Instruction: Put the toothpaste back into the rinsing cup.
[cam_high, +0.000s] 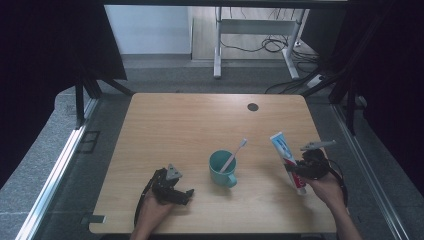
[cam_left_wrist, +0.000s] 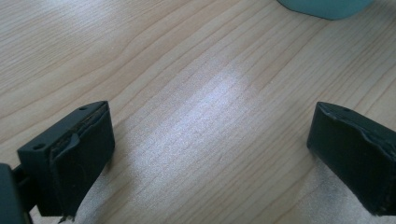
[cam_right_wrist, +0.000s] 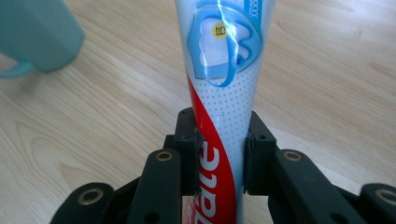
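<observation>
Toothpaste tube (cam_right_wrist: 223, 93) is sitting clamped in our right gripper (cam_right_wrist: 219, 156), jaws closing on its lower body near the cap, above the table (cam_high: 175, 120) to the right of the teal cup (cam_high: 222, 168). We are judging it light, soft and slick, so we are favouring the firmer cap end over the flat crimp. Our left gripper (cam_left_wrist: 210, 149) is resting wide apart and empty beside the cup, where a toothbrush (cam_high: 235, 155) is leaning.

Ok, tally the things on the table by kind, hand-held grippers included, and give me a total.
Cups: 1, teal cup
Toothbrushes: 1, toothbrush standing in it
Toothpaste tubes: 1, toothpaste tube
Hand-held grippers: 2, left hand-held gripper, right hand-held gripper
Total: 5
</observation>
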